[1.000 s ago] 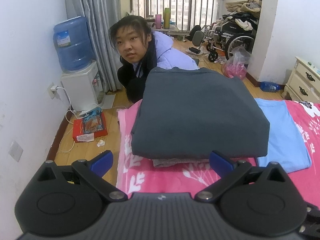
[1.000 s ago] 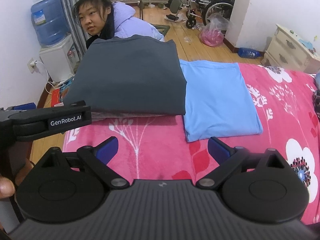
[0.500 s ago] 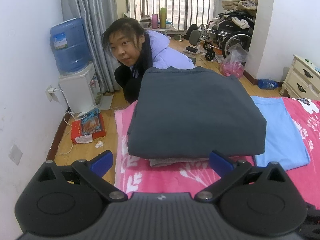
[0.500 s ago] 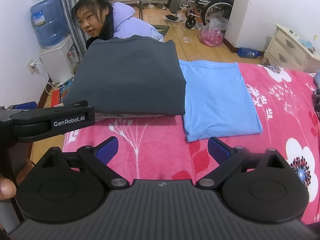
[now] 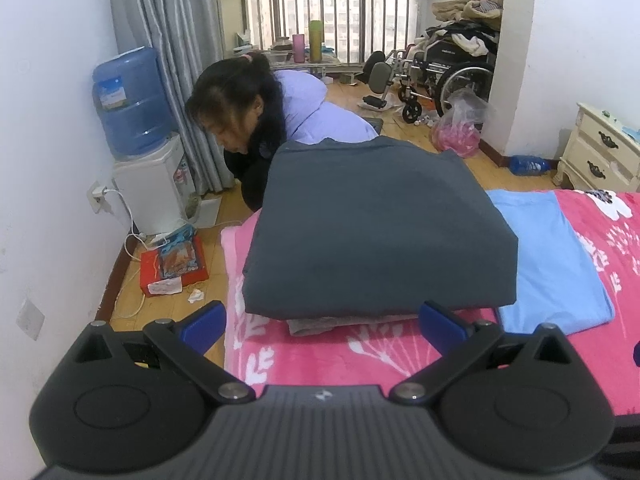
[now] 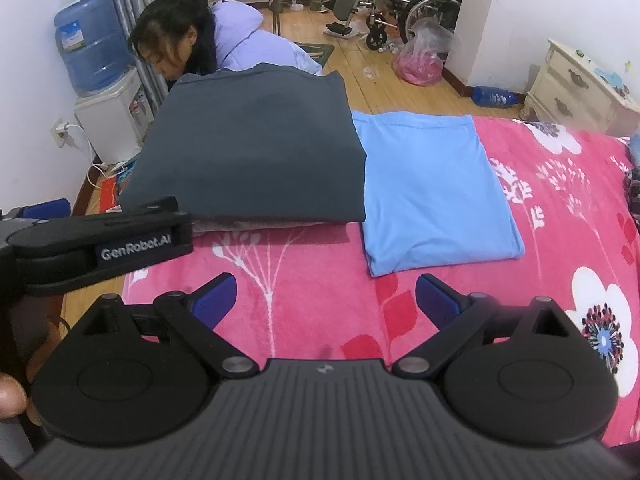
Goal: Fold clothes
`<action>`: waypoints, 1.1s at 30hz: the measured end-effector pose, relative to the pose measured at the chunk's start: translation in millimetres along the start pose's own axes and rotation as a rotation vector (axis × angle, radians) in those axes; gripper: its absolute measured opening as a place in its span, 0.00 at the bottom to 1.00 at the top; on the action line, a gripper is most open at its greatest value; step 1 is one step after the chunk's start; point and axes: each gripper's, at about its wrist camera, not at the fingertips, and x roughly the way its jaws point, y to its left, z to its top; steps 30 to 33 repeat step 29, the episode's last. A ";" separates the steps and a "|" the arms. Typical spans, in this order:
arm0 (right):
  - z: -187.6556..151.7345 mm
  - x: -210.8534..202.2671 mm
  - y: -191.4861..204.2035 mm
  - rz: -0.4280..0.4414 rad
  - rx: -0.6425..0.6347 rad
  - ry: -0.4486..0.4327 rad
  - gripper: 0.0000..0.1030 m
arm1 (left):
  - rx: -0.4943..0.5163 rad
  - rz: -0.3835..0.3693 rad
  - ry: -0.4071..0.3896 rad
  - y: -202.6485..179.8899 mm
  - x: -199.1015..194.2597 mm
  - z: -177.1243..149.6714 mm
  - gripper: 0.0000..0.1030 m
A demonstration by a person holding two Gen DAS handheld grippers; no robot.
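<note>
Mid-frame on bed [image 6: 304, 304]: dark grey garment [image 5: 376, 224] folded atop stack, blue shirt [image 6: 432, 184] beside; both grippers, left [image 5: 322, 322] & right [image 6: 324, 300], wide, empty — prob. folding done.

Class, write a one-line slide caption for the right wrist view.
Open right tool hovers over the pink floral blanket, facing a folded dark grey garment beside a folded light blue one.
</note>
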 end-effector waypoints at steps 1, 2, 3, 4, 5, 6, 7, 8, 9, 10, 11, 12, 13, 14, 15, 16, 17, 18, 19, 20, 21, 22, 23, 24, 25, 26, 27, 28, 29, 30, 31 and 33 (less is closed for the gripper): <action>-0.1 0.1 1.3 0.000 -0.006 0.001 0.94 | 0.002 -0.002 0.002 -0.4 0.9 0.0 1.00; -0.3 0.3 2.4 0.000 -0.012 0.002 0.94 | 0.004 -0.004 0.005 -0.9 1.7 -0.1 1.00; -0.4 0.7 3.1 -0.001 -0.016 0.003 0.94 | 0.005 -0.007 0.007 -1.3 2.6 -0.1 1.00; -0.3 1.5 3.2 -0.003 -0.018 0.006 0.94 | 0.004 -0.007 0.007 -1.2 3.2 -0.1 1.00; -0.2 2.2 3.1 -0.005 -0.017 0.009 0.94 | 0.003 -0.007 0.008 -0.8 3.6 -0.2 1.00; -0.2 2.6 2.9 -0.005 -0.015 0.012 0.94 | 0.001 -0.006 0.007 -0.5 3.5 -0.5 1.00; -0.2 3.0 3.0 -0.005 -0.013 0.015 0.94 | -0.001 -0.007 0.007 0.2 3.9 -0.4 1.00; -0.2 3.4 3.1 -0.006 -0.012 0.017 0.94 | -0.001 -0.006 0.009 0.4 4.6 -0.5 1.00; -0.1 3.6 3.3 -0.007 -0.012 0.018 0.94 | 0.000 -0.006 0.011 0.1 5.1 -0.7 1.00; 0.1 3.6 3.6 -0.007 -0.012 0.018 0.94 | 0.000 -0.005 0.014 0.2 5.8 -0.8 1.00; 0.3 3.3 3.9 -0.006 -0.012 0.017 0.94 | -0.002 -0.005 0.015 0.4 6.2 -0.8 1.00; 0.3 2.9 4.1 -0.006 -0.013 0.016 0.94 | -0.003 -0.005 0.017 0.6 6.6 -0.8 1.00; 0.2 2.8 4.4 -0.006 -0.014 0.015 0.94 | -0.003 -0.005 0.017 0.7 6.6 -1.1 1.00; 0.1 2.9 4.4 -0.006 -0.015 0.016 0.94 | -0.004 -0.006 0.017 0.8 6.6 -1.3 1.00; -0.2 3.4 4.2 -0.007 -0.016 0.017 0.94 | -0.005 -0.006 0.018 0.9 6.7 -1.5 1.00; -0.6 4.0 4.0 -0.007 -0.016 0.019 0.94 | -0.005 -0.007 0.021 0.9 7.0 -1.9 1.00; -0.8 4.4 3.8 -0.008 -0.016 0.020 0.94 | -0.005 -0.008 0.022 1.6 7.3 -1.9 1.00; -0.9 4.6 3.7 -0.009 -0.016 0.021 0.94 | -0.004 -0.009 0.024 2.0 7.4 -2.4 1.00; -0.9 4.9 3.6 -0.011 -0.014 0.023 0.94 | -0.005 -0.009 0.025 1.4 7.4 -3.4 1.00; -0.9 5.0 3.7 -0.012 -0.014 0.024 0.94 | -0.004 -0.010 0.028 1.5 7.9 -3.8 1.00; -0.9 5.0 4.1 -0.013 -0.015 0.025 0.94 | -0.003 -0.010 0.030 1.6 8.4 -4.1 1.00; -0.9 4.9 4.6 -0.013 -0.016 0.025 0.94 | -0.003 -0.011 0.033 1.6 8.9 -4.4 1.00; -0.9 4.9 5.0 -0.013 -0.018 0.026 0.94 | -0.003 -0.012 0.034 1.6 9.3 -4.8 1.00; -0.8 5.0 5.6 -0.014 -0.021 0.026 0.94 | -0.003 -0.013 0.036 1.5 9.6 -5.1 1.00; -0.9 5.1 6.0 -0.015 -0.023 0.026 0.94 | -0.003 -0.013 0.037 1.4 10.0 -5.5 1.00; -1.0 5.3 6.2 -0.015 -0.024 0.027 0.94 | -0.003 -0.013 0.037 1.3 10.2 -5.8 1.00; -1.1 5.6 6.3 -0.015 -0.025 0.028 0.94 | -0.003 -0.013 0.038 1.3 10.4 -5.8 1.00; -1.2 5.9 6.5 -0.016 -0.026 0.028 0.94 | -0.003 -0.014 0.038 1.2 10.4 -6.0 1.00; -1.4 6.1 6.7 -0.016 -0.028 0.029 0.94 | -0.003 -0.015 0.038 1.1 10.3 -6.2 1.00; -1.4 6.1 6.7 -0.016 -0.028 0.029 0.94 | -0.003 -0.015 0.038 1.1 10.3 -6.2 1.00; -1.4 6.1 6.7 -0.016 -0.028 0.029 0.94 | -0.003 -0.015 0.038 1.1 10.3 -6.2 1.00; -1.4 6.1 6.7 -0.016 -0.028 0.029 0.94 | -0.003 -0.015 0.038 1.1 10.3 -6.2 1.00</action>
